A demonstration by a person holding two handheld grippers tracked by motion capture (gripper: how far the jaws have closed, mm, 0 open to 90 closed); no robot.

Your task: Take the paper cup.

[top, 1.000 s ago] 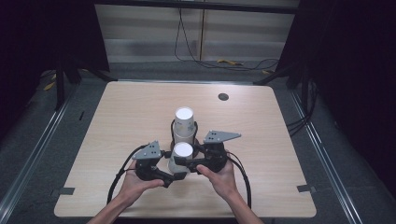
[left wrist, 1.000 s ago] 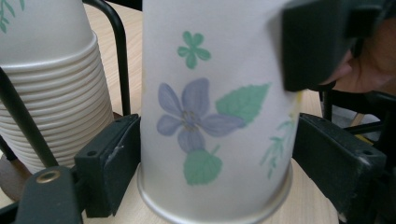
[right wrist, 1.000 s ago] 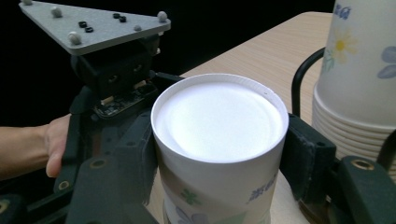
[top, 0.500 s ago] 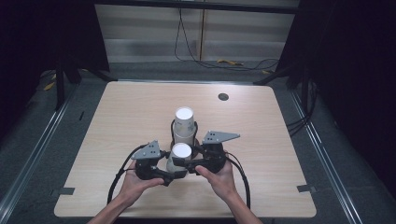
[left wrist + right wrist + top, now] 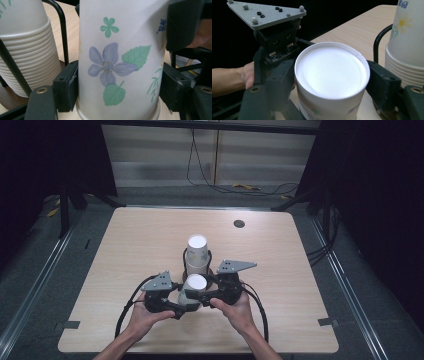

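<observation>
I have one upside-down paper cup (image 5: 195, 285) near the front edge of the tabletop (image 5: 125, 245), just in front of the stack of cups (image 5: 197, 254) in its wire holder (image 5: 185, 256). My left gripper (image 5: 113, 82) has just been closing and its fingers (image 5: 67, 87) now press the cup's wall, taking it over. My right gripper (image 5: 332, 87) has just been opening, and its fingers (image 5: 384, 85) stand around the cup, seemingly released.

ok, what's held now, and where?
Upside-down paper cup: left gripper just closed on its lower wall near the rim; right gripper just opened around its top.
</observation>
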